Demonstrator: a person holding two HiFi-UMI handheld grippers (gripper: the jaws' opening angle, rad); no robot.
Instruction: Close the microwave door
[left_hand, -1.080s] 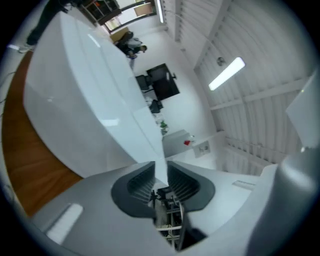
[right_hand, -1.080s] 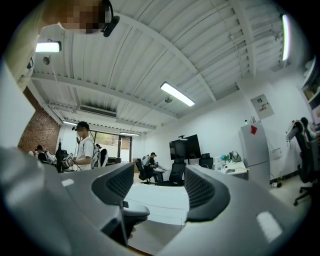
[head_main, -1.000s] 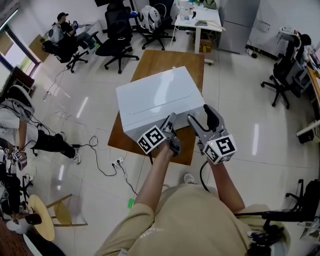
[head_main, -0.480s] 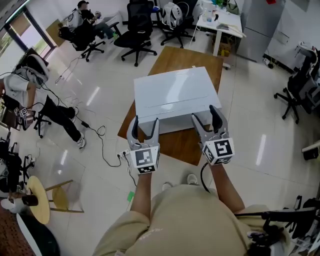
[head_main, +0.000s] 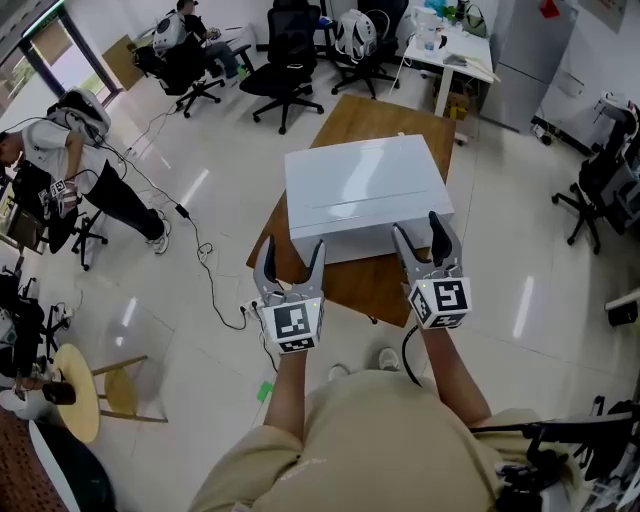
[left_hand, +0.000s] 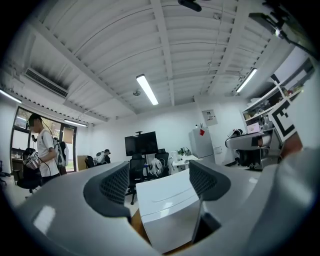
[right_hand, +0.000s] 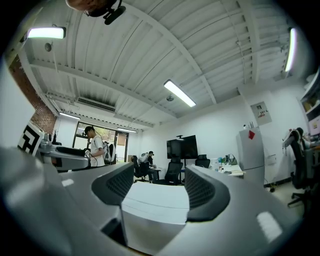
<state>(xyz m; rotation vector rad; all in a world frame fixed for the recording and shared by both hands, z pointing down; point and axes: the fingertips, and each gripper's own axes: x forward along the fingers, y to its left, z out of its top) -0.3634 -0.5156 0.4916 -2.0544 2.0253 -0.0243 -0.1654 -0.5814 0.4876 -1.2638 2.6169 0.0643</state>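
A white microwave (head_main: 365, 190) stands on a low wooden table (head_main: 340, 285). Its front faces me, and in the left gripper view that front (left_hand: 170, 220) looks flat, with no door swung out. My left gripper (head_main: 292, 255) hovers just off the microwave's front left corner. Its jaws have just been opening, they stand apart, and nothing is between them. My right gripper (head_main: 418, 230) is open and empty near the front right corner, apart from the case. Both gripper views look level over the microwave top (right_hand: 155, 200) between spread jaws.
Black office chairs (head_main: 290, 60) and a white desk (head_main: 455, 50) stand beyond the table. Two people (head_main: 75, 165) are at the left, with cables (head_main: 205, 270) trailing over the floor. A round wooden stool (head_main: 80, 395) stands at the lower left, and another chair (head_main: 605, 185) at the right.
My left gripper has left the microwave's front, swung out to the left, rolled upright and opened its jaws. The right gripper shifted slightly and stays open.
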